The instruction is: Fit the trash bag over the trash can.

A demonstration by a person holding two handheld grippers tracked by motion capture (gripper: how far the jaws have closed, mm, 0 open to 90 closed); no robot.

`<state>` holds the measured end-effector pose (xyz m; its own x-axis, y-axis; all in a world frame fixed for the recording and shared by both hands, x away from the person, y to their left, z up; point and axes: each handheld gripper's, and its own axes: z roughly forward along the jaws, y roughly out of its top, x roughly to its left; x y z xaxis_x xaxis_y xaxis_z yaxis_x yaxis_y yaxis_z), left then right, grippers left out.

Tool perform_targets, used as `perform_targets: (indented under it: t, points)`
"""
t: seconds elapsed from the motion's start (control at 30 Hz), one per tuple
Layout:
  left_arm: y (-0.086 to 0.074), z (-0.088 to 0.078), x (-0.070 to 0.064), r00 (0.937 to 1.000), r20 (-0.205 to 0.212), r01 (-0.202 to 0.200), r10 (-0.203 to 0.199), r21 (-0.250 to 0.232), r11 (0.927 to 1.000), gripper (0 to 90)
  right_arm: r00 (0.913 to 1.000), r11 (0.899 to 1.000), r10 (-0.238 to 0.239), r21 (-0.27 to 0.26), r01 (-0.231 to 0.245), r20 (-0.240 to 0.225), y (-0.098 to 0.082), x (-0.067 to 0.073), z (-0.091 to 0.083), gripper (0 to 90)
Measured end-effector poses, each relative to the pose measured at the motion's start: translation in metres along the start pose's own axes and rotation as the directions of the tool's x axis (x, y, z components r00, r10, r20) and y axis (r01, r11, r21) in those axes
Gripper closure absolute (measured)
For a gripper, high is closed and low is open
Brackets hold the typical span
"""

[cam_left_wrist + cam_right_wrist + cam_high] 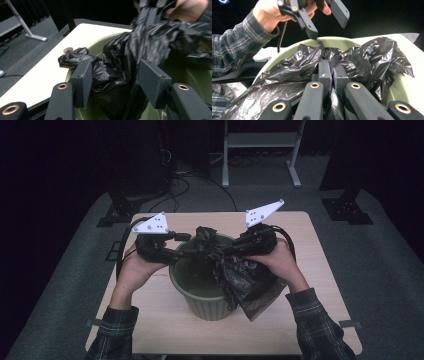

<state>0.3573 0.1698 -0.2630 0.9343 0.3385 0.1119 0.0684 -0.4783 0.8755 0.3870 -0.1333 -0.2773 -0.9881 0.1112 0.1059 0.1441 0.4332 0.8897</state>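
Draping over the near right rim of the round olive-green plastic bin (205,307) on the pale wooden table (150,320): a crinkled, glossy black plastic bin bag (245,280), bunched at the top, partly stuffed inside, one translucent corner hanging down the outer wall. Clamped tight on a twisted fold of that bag: right gripper (331,72), jaws nearly meeting. Standing apart around another crumpled wad of film, pads not pressing: left gripper (113,82). Lying on the far rim: a small puckered tuft.
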Motion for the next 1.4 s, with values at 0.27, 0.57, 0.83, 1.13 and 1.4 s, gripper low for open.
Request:
perform_targets:
  t: [0.27, 0.57, 0.83, 1.13, 1.4]
  points:
    - [0.006, 0.022, -0.011, 0.9953, 0.091, -0.036, 0.034, 0.028, 0.9990, 37.3, 0.9998, 1.000, 0.007, -0.011, -0.008, -0.019, 0.000, -0.002, 0.001, 87.9]
    - [0.005, 0.043, -0.014, 0.9833, 0.181, -0.037, 0.021, 0.085, 0.9957, 74.9, 0.9989, 0.999, -0.002, -0.035, 0.001, -0.048, 0.005, 0.000, 0.002, 84.4]
    - [-0.010, 0.034, -0.012, 0.9846, 0.160, 0.051, -0.069, 0.118, 0.9917, 86.2, 0.9991, 0.998, 0.030, -0.057, -0.028, 0.031, -0.003, -0.004, -0.012, 61.7]
    - [-0.022, 0.025, -0.002, 0.9881, 0.092, 0.112, -0.124, 0.124, 0.9860, 86.1, 0.9910, 0.995, 0.051, -0.094, -0.040, 0.123, -0.030, 0.002, -0.055, 54.2]
    - [-0.026, 0.020, 0.001, 0.9871, 0.056, 0.142, -0.150, 0.121, 0.9824, 86.1, 0.9715, 0.992, 0.101, -0.097, -0.082, 0.214, -0.067, 0.009, -0.099, 53.5]
